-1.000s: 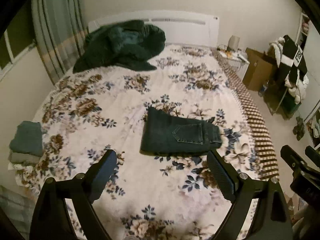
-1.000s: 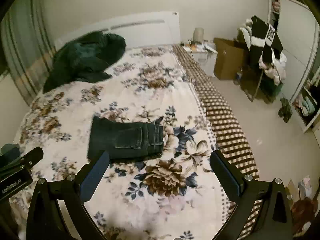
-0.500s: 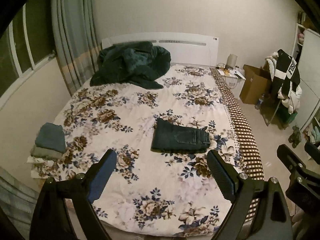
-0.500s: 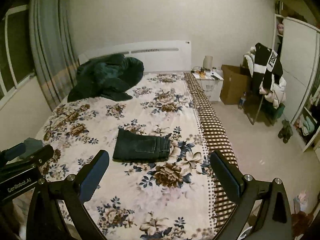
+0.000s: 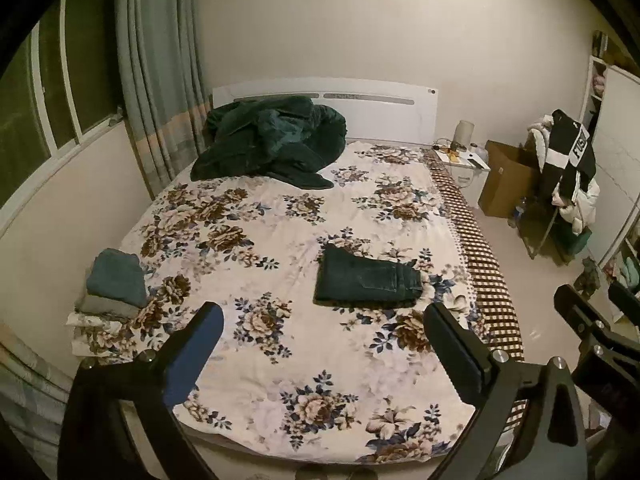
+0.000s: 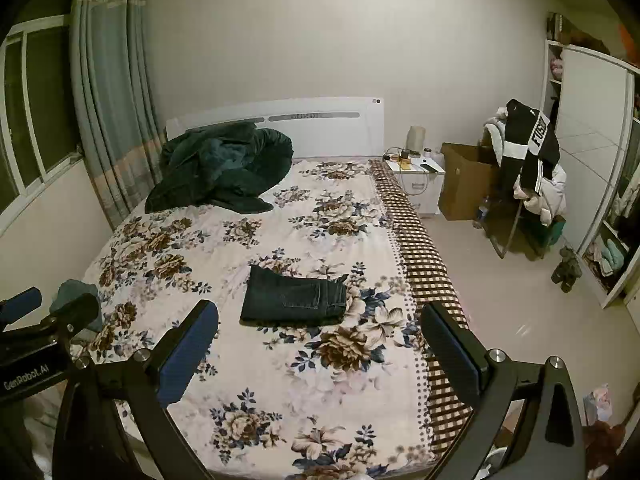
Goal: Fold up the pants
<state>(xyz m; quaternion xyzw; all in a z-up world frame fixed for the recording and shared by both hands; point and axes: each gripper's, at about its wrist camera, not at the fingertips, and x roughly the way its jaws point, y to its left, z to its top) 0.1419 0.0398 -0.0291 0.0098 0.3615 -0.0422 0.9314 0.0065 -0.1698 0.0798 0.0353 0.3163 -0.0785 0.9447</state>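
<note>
One pair of pants (image 5: 368,282) lies on the bed (image 5: 280,360), already folded into a compact dark rectangle with a back pocket facing up, set toward the bed's checkered right edge and roughly midway between headboard and foot. Its edges look squared and nothing trails loose, so I judge the folding itself done (or very nearly so).

Both tongs hang clear of it, above the foot of the bed. The left tongs (image 5: 322,356) have just been opening and now stand wide apart with nothing between the pads. The right tongs (image 6: 320,354) are likewise spread wide and empty.

At the bed's left edge, near the foot corner, sits a stack (image 5: 114,284) of folded clothes. If anything is left, my guess is carrying the pants over to that stack, though the task sentence asks only for a fold. A dark green blanket (image 5: 272,140) is heaped by the headboard and seems no part of the job.
</note>
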